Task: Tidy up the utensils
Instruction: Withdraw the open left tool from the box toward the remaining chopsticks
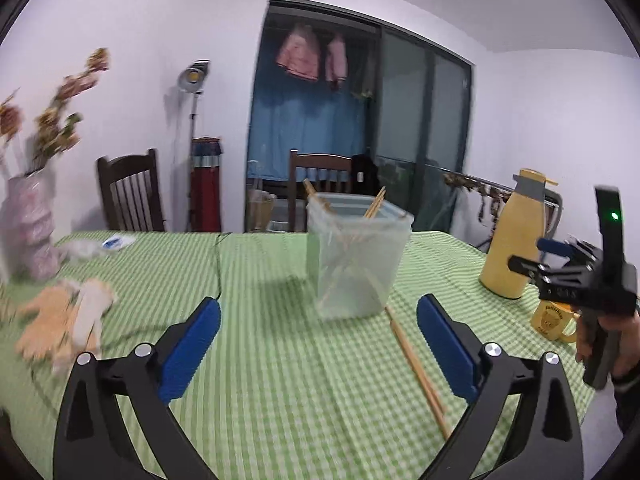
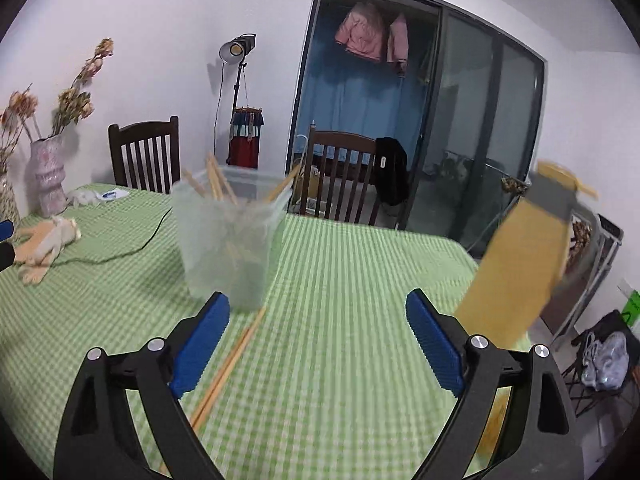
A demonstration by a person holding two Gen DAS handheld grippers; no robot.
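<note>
A clear plastic container stands mid-table with several wooden chopsticks leaning inside it; it also shows in the right wrist view. A pair of chopsticks lies on the green checked tablecloth just in front of the container, and shows in the right wrist view too. My left gripper is open and empty, a little short of the container. My right gripper is open and empty, to the right of the container; it shows at the right edge of the left wrist view.
A yellow thermos jug and a yellow mug stand at the table's right. A plush toy, a pink vase with dried flowers and a black cable are on the left. Chairs stand behind the table.
</note>
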